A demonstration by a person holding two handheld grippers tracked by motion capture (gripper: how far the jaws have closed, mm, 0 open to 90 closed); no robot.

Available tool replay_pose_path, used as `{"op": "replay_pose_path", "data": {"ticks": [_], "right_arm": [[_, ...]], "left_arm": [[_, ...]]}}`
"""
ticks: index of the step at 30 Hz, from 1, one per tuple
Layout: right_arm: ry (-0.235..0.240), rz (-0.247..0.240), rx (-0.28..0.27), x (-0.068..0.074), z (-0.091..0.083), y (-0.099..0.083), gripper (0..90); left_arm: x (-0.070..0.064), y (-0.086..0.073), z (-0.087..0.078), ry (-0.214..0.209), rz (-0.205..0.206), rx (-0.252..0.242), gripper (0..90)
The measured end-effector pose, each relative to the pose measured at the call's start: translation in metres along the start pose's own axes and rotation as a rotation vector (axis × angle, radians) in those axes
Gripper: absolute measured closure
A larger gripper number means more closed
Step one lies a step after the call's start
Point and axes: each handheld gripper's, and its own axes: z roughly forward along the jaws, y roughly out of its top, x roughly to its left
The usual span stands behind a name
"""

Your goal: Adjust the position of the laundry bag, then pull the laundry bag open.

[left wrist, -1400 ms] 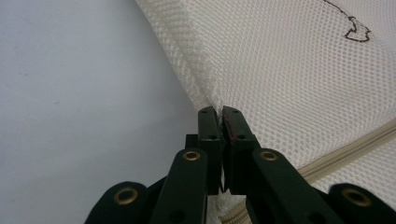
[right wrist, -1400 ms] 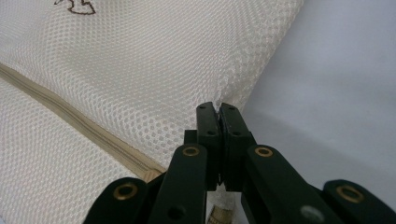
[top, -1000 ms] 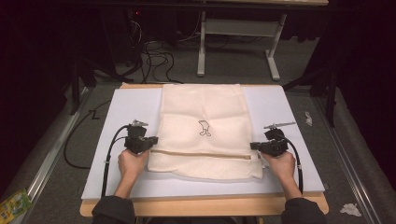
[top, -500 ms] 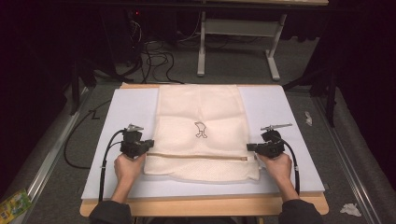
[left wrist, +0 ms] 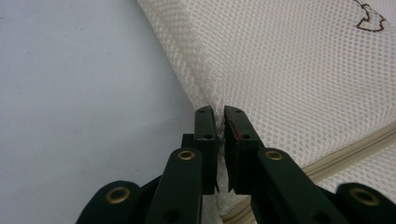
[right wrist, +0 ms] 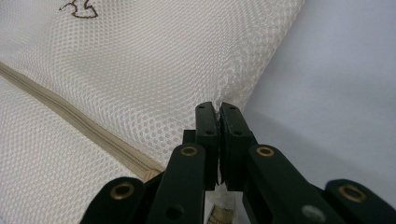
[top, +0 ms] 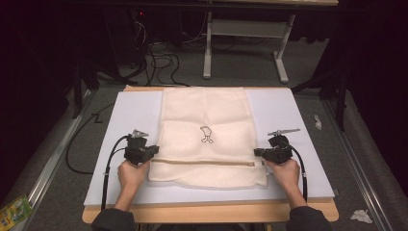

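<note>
Mesh bag (top: 206,137): flat at centre frame on the bench (top: 288,115).
Left gripper (left wrist: 220,113): fingers pinching the bag's left edge.
Right gripper (right wrist: 217,108): fingers apparently pinching its right edge.

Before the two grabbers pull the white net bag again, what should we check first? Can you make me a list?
1. Left hand-held gripper pinching the mesh bag at its edge: ok, jaws closed on the side seam.
2. Right hand-held gripper pinching the opposite edge: ok, jaws closed on the fabric.
3. Both grips level with each other: ok, both sit just above the zipper line.
4. Bag lying flat: ok, no big wrinkles in the high view.
5. Bag fully on the white board: cannot tell, its far edge reaches the board's far edge.
6. Zipper closed: cannot tell.
</note>
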Motion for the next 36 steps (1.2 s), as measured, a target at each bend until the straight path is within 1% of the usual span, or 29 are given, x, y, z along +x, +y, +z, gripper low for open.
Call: {"op": "replay_pose_path", "data": {"ticks": [14, 17, 18, 21, 23, 24, 25, 27, 28, 29, 31, 32, 33, 34, 35, 36], "right_arm": [[-0.008, -0.007, 0.0, 0.0, 0.001, -0.001, 88.5], [-0.012, -0.008, -0.007, 0.001, 0.0, -0.001, 88.1], [-0.014, -0.008, -0.015, 0.001, -0.002, -0.001, 87.4], [-0.017, -0.008, -0.016, 0.001, -0.002, -0.002, 86.5], [-0.024, -0.009, -0.017, 0.001, -0.002, -0.002, 83.9], [-0.03, -0.005, -0.019, 0.0, -0.002, -0.002, 80.1], [-0.03, -0.005, -0.019, 0.0, -0.002, -0.002, 80.1], [-0.037, 0.005, -0.024, -0.001, -0.003, -0.003, 76.0], [-0.038, 0.019, -0.031, -0.003, -0.005, -0.004, 70.5], [-0.037, 0.021, -0.034, -0.004, -0.006, -0.004, 68.6], [-0.037, 0.03, -0.044, -0.005, -0.008, -0.005, 64.0], [-0.037, 0.03, -0.044, -0.005, -0.008, -0.005, 64.0], [-0.032, 0.04, -0.054, -0.005, -0.01, -0.006, 59.2], [-0.032, 0.039, -0.059, -0.005, -0.011, -0.007, 58.1], [-0.032, 0.043, -0.066, -0.005, -0.011, -0.008, 56.8], [-0.032, 0.043, -0.066, -0.005, -0.011, -0.008, 56.8]], "left_arm": [[-0.001, -0.002, 0.001, 0.005, 0.003, -0.001, 84.7], [-0.001, -0.002, 0.001, 0.003, 0.003, -0.001, 84.7], [-0.001, -0.002, 0.002, 0.002, 0.005, 0.001, 84.6], [0.0, -0.003, 0.002, 0.001, 0.003, 0.001, 84.5], [0.0, -0.004, 0.002, 0.004, 0.003, -0.002, 83.8], [0.0, -0.005, 0.003, 0.007, 0.003, -0.004, 81.9], [0.0, -0.006, 0.003, 0.01, 0.003, -0.008, 81.9], [0.0, -0.008, 0.003, 0.016, 0.013, -0.013, 78.7], [0.0, -0.008, 0.002, 0.024, 0.016, -0.016, 73.2], [0.0, -0.01, 0.001, 0.034, 0.02, -0.025, 70.7], [0.0, -0.012, -0.001, 0.038, 0.025, -0.035, 63.9], [0.0, -0.012, -0.001, 0.038, 0.025, -0.035, 60.4], [-0.001, -0.014, -0.004, 0.056, 0.04, -0.045, 57.1], [-0.001, -0.014, -0.004, 0.056, 0.04, -0.045, 54.9], [-0.005, -0.016, -0.007, 0.076, 0.067, -0.058, 52.4], [-0.005, -0.016, -0.007, 0.076, 0.067, -0.058, 51.0]]}}
